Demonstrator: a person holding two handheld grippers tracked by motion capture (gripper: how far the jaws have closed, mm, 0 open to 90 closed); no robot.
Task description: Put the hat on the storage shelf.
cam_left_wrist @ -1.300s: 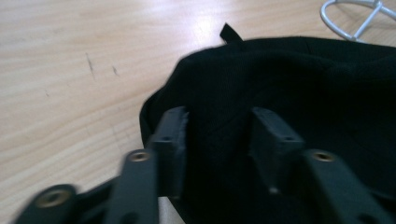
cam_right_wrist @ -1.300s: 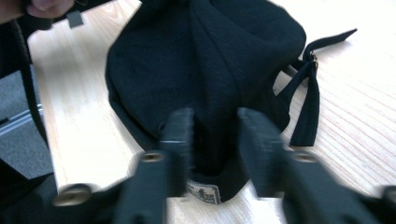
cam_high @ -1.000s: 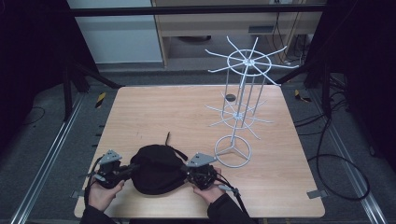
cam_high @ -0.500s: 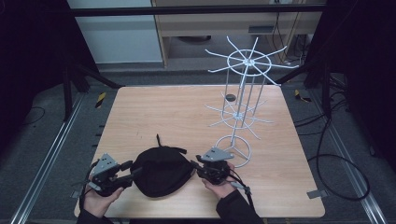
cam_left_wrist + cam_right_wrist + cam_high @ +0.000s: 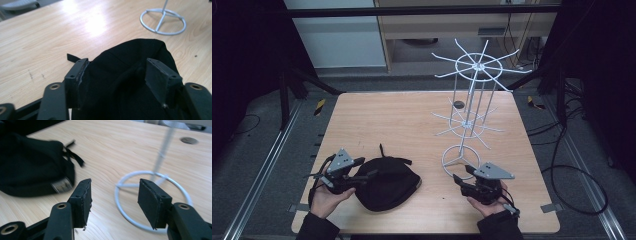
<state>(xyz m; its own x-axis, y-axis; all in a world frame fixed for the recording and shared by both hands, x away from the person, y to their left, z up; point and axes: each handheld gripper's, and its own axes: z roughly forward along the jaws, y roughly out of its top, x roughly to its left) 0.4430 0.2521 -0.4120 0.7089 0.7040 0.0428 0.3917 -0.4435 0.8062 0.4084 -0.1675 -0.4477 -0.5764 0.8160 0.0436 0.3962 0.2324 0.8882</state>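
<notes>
The tabletop [image 5: 392, 120] carries a tall white wire rack [image 5: 474, 107] on its right half, its hooks all bare. In front of it, near the person's edge, a black cap [image 5: 384, 182] lies flat on the wood, a strap end poking out behind it. The left tool [image 5: 359, 176] reaches over the cap's left side, its jaws spread with black fabric between them but not pinched. The right tool [image 5: 462, 181] hangs apart from the cap, just beside the rack's ring base [image 5: 150, 200], jaws spread and holding nothing. By my judgement the work is barely begun: the cap is not gripped or lifted, and hanging it on the rack is all still ahead.
</notes>
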